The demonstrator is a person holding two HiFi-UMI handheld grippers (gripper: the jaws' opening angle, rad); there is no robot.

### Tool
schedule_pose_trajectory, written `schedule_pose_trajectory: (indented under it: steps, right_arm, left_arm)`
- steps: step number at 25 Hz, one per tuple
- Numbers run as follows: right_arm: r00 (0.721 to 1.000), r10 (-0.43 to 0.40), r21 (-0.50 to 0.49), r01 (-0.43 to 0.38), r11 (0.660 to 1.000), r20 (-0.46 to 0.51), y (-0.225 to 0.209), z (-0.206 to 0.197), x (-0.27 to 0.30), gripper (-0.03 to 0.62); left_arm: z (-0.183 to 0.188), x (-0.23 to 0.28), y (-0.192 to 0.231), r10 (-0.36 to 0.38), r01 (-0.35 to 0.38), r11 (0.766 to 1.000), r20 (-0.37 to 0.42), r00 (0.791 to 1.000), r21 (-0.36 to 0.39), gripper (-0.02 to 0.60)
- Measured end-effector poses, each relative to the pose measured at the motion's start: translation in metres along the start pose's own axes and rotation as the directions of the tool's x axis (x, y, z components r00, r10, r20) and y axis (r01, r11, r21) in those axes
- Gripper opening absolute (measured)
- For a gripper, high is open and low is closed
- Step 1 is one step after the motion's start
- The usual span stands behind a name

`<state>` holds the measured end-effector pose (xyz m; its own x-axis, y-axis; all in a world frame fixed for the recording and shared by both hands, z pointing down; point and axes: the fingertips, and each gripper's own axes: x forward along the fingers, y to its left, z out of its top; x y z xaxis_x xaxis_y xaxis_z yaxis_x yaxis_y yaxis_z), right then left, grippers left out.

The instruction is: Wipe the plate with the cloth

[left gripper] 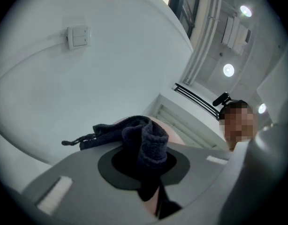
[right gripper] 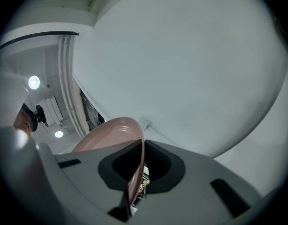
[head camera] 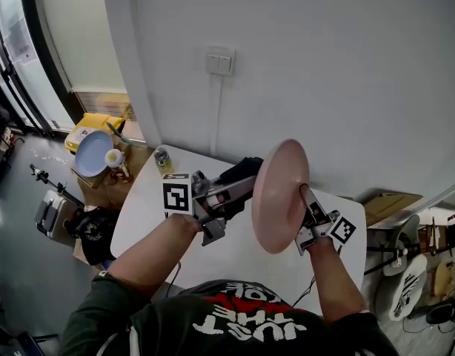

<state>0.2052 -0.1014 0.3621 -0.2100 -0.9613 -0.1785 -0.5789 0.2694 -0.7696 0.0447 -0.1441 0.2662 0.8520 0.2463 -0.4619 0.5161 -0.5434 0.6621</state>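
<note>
A pink plate (head camera: 279, 196) stands on edge in the air above the white table (head camera: 235, 262). My right gripper (head camera: 307, 217) is shut on its lower right rim; the right gripper view shows the plate (right gripper: 117, 136) pinched between the jaws. My left gripper (head camera: 238, 186) is shut on a dark cloth (head camera: 241, 170), which sits against the plate's left face. In the left gripper view the cloth (left gripper: 144, 139) bunches between the jaws, with pink plate (left gripper: 174, 136) showing just behind it.
A small jar (head camera: 162, 159) stands at the table's far left edge. Beyond it sit a pale blue plate (head camera: 92, 153), a yellow box (head camera: 94, 124) and a cardboard box. A wall with a light switch (head camera: 219, 61) rises close behind the table.
</note>
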Motion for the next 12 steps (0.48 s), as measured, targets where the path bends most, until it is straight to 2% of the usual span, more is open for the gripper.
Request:
schedule_pose_trajectory:
  steps: [6,9,12]
  right_arm:
    - [0.999,-0.006,0.018,0.005,1.0,0.042,-0.003,0.008,0.005,0.02]
    - [0.996,-0.012,0.05,0.007,0.999,0.09,-0.005,0.018,0.0,0.018]
    - [0.996,-0.015,0.031,0.012,0.999,0.089,-0.003,0.025,0.001,0.012]
  left_arm:
    - [-0.036,0.01,-0.018,-0.079,0.076,0.996,-0.055,0.995,-0.053,0.048]
    - [-0.057,0.011,-0.014,-0.069,0.062,0.996,-0.116,0.991,-0.067,0.048]
    - [-0.086,0.015,-0.008,-0.062,0.047,0.995,-0.186,0.981,-0.083,0.048]
